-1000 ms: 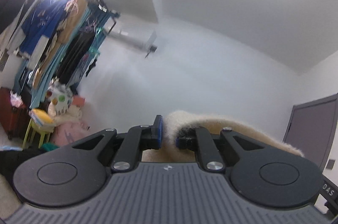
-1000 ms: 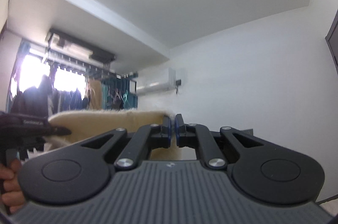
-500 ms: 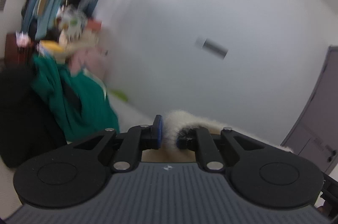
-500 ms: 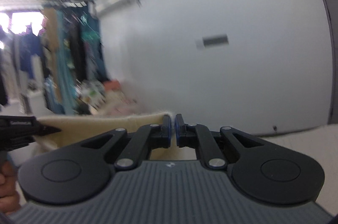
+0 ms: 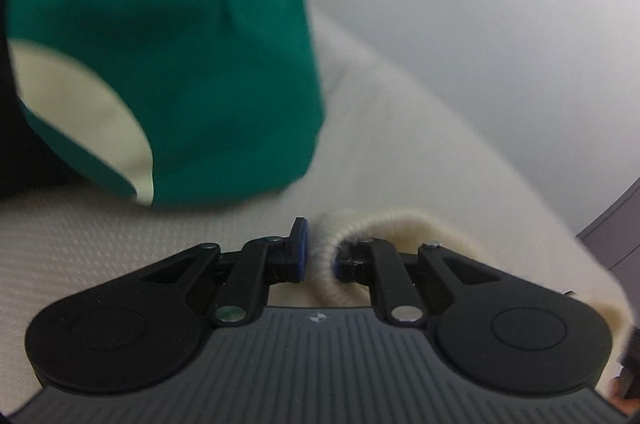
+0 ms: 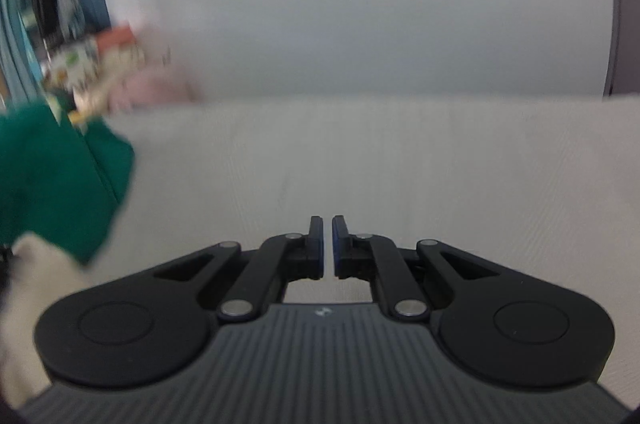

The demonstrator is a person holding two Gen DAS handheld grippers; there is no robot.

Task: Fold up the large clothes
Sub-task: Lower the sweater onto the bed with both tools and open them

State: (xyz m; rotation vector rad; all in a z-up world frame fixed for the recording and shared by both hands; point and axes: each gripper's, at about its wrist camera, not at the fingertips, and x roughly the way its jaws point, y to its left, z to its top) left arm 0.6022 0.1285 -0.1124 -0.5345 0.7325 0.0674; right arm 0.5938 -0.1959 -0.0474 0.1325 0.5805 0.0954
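The left gripper (image 5: 318, 258) was clamped on a fold of the cream fleece garment (image 5: 404, 228), held over the pale bed (image 5: 400, 144); the right gripper (image 6: 327, 248) fingers were pressed together, nothing visible between them; a green garment (image 5: 180, 44) was seen nearby.

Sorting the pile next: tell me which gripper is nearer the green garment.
Left. The left gripper sits just below the green garment; the right gripper is well off to its side.

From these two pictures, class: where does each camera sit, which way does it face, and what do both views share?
Left wrist: on the left gripper, angled down at the pale bed surface; jaws pinch the cream fleece garment.
Right wrist: on the right gripper, angled down across the bed towards the white wall; jaws shut.
Shared: green garment, bed, wall.
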